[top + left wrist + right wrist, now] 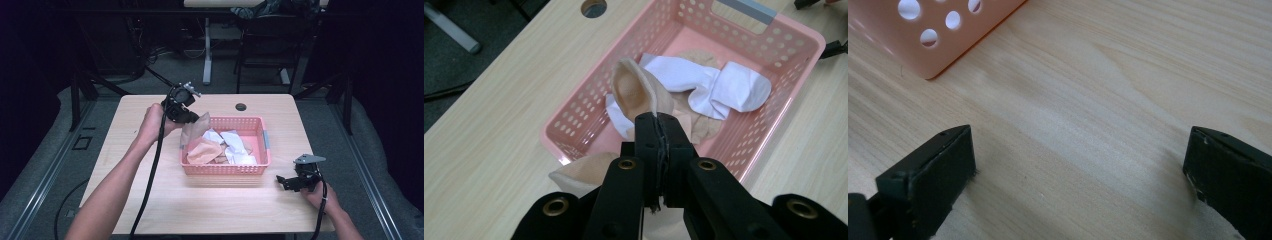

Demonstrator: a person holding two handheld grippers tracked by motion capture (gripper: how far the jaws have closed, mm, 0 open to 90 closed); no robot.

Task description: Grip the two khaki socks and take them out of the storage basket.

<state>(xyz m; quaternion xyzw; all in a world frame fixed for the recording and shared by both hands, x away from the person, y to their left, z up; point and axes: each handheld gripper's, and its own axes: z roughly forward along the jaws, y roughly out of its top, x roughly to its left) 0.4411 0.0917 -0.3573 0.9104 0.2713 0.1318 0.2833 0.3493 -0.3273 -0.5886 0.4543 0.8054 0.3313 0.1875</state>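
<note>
1. The left gripper [658, 131] has its jaws pinched tight on a beige sock [636, 92], holding it up above the far-left corner of the pink basket [265, 145]. My guess is the lift is there to get the sock clear of the rim, so it's either coming out of the pile or going in. Can't tell which from this.

2. In the high view the same beige sock [196, 129] hangs down from the left gripper [192, 118] over the basket's left wall, with its lower end draping outside the rim.

3. The right gripper [286, 182] sits low on the table [150, 200], near and to the right of the basket. Jaws wide apart, nothing between them, just bare wood in its own view. Looks parked, probably to stay out of the way or get ready to take the sock.

4. What's in the basket: a white sock [719, 87] crumpled along the middle, plus more beige socks [204, 151] piled at the near-left. Some beige fabric lies under the white one too; I can't count pieces.

5. There's a grey strip [746, 11] on the basket's right rim.
</note>
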